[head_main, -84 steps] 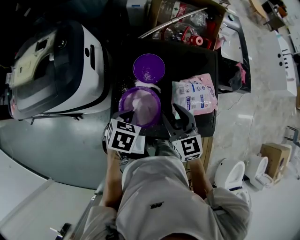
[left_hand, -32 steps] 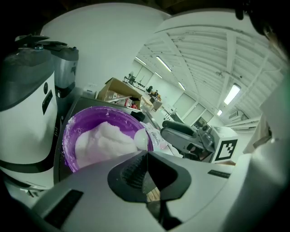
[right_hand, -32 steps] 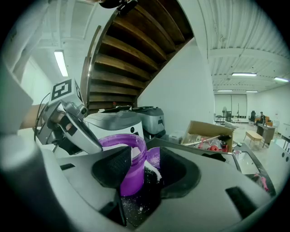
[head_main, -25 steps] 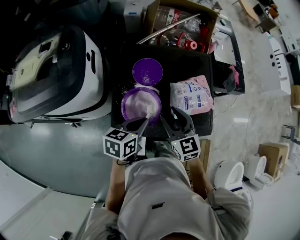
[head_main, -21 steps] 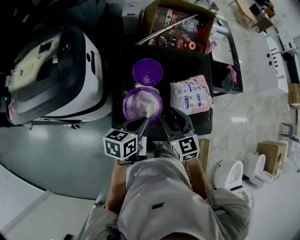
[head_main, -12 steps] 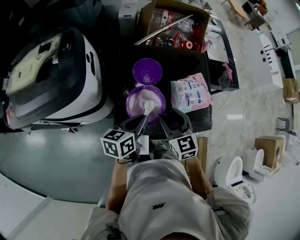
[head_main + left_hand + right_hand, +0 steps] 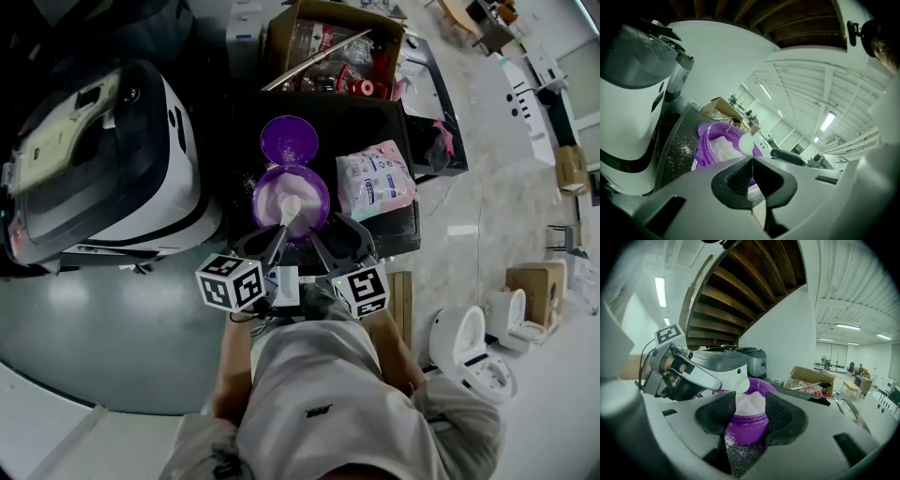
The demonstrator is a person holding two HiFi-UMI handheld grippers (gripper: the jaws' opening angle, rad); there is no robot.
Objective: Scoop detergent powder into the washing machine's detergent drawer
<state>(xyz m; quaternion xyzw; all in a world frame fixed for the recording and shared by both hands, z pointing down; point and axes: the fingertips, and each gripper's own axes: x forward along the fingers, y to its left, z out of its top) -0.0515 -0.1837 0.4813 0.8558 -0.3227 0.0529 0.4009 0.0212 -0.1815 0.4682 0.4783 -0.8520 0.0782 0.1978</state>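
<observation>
A purple tub (image 7: 292,199) full of white powder (image 7: 751,402) stands on a black table (image 7: 375,112). My left gripper (image 7: 273,247) is shut on the handle of a white scoop (image 7: 289,210), whose bowl sits over the powder near the tub's middle. In the left gripper view the scoop (image 7: 746,143) juts out beyond the closed left gripper (image 7: 752,160). My right gripper (image 7: 333,234) stands open at the tub's near right side; its own view shows the right gripper (image 7: 750,411) framing the tub (image 7: 749,426) without touching it. The washing machine (image 7: 103,150) stands left of the table.
The tub's purple lid (image 7: 289,141) lies behind the tub. A pink detergent bag (image 7: 375,180) lies to the right. Spilled powder (image 7: 684,150) dusts the table. A cardboard box (image 7: 333,47) of bottles stands at the back. White fixtures (image 7: 464,352) stand on the floor, right.
The scoop has shifted from the tub's right side toward its middle as the left gripper drew back and left. The right gripper has stayed open beside the tub.
</observation>
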